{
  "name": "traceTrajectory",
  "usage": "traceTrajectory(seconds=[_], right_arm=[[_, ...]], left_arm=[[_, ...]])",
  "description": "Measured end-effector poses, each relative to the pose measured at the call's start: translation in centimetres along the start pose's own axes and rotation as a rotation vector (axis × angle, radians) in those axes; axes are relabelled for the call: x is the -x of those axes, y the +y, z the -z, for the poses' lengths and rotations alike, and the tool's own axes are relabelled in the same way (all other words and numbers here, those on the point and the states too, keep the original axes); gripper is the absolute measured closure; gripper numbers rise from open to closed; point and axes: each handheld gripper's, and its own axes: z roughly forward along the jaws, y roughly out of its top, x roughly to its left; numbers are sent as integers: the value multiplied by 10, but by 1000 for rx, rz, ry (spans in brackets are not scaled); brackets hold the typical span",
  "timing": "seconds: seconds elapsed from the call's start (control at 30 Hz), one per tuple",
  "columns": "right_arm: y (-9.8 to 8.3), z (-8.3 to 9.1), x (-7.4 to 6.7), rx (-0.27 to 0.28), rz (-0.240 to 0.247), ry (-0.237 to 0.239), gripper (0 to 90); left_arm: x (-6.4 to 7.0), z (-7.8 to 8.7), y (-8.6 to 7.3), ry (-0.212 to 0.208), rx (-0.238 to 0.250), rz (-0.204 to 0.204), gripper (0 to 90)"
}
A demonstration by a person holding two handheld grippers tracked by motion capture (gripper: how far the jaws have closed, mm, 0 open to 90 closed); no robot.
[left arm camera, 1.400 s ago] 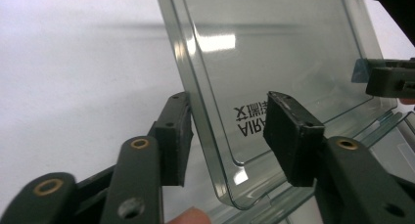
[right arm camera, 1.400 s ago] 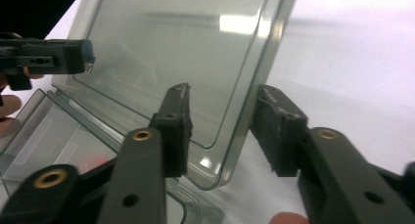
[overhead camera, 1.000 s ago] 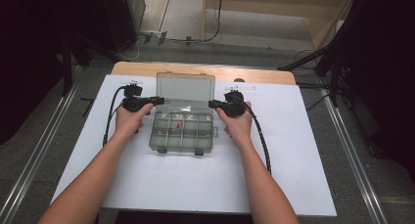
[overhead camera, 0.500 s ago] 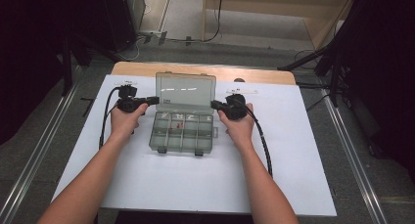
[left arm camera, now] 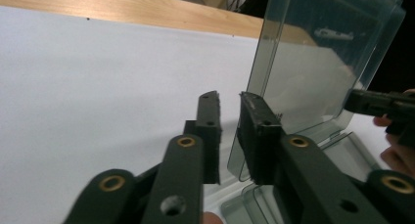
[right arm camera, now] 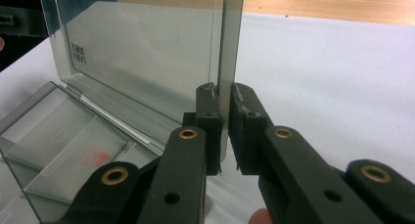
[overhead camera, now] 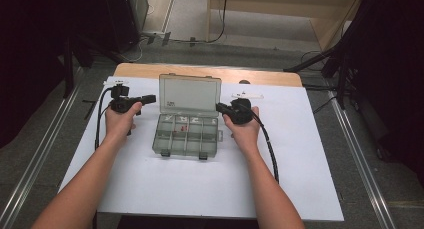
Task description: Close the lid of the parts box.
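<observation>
In the high view, the left gripper [overhead camera: 148, 97] is seen drawn away from the compartment box [overhead camera: 186, 135] on the white sheet [overhead camera: 300, 154], its jaws just narrowed. In the left gripper view, nothing is held. In the right gripper view, the right gripper [right arm camera: 223, 104] is clamped on the upright lid [right arm camera: 147, 53], so one-handed closing seems prepared

The organizer box [overhead camera: 186, 135] looks like smoky, see-through plastic, smooth and glossy, and its raised lid [right arm camera: 147, 53] catches pale reflections. The table [overhead camera: 210, 73] shows a light wood strip with a satin finish along its far edge, while the white sheet [overhead camera: 300, 154] over the rest of it is matt and smooth like paper. The left gripper [left arm camera: 229, 104] and right gripper [right arm camera: 224, 94] have matt black plastic jaws with brass-coloured metal rivets, and their pads look slightly rough.
</observation>
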Motion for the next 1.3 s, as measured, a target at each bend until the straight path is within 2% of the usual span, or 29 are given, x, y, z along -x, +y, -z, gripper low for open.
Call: traceTrajectory(seconds=[0.1, 0.23, 0.4, 0.5, 0.67, 0.73, 0.83, 0.9, 1.0, 1.1, 1.17, 1.23, 1.3], right_arm=[[-1, 1, 0, 7, 8, 7, 841], [-1, 1, -1, 22, 30, 3, 840], [-2, 1, -3, 42, 54, 4, 841], [-3, -1, -2, 45, 57, 6, 841], [-4, -2, 0, 59, 71, 9, 840], [-4, -3, -1, 55, 71, 1, 837], [-4, -4, -5, 57, 86, -26, 831], [-3, -4, -5, 57, 80, -26, 812], [-4, 1, -4, 54, 70, 9, 728], [-4, 10, 0, 59, 73, 40, 687], [-3, 16, 2, 65, 81, 55, 683], [-1, 24, 6, 73, 66, 88, 688], [1, 29, 9, 88, 54, 88, 725]], left_arm=[[-3, -5, 4, 9, -6, 16, 879], [-7, -17, 11, -9, -34, 64, 900], [-6, -30, 15, -9, -76, 40, 900], [-3, -34, 18, -9, -75, 31, 900], [-4, -35, 18, -70, -49, 83, 900], [-4, -35, 18, -73, -50, 77, 900], [-4, -33, 18, -67, -52, 47, 900], [-4, -32, 18, -74, -55, 45, 900], [-1, -30, 19, -66, -54, 30, 900], [2, -29, 20, -58, -51, 13, 900], [3, -28, 20, -58, -45, 1, 900], [4, -28, 20, -54, -44, -7, 900], [4, -28, 20, -56, -42, -6, 900]])
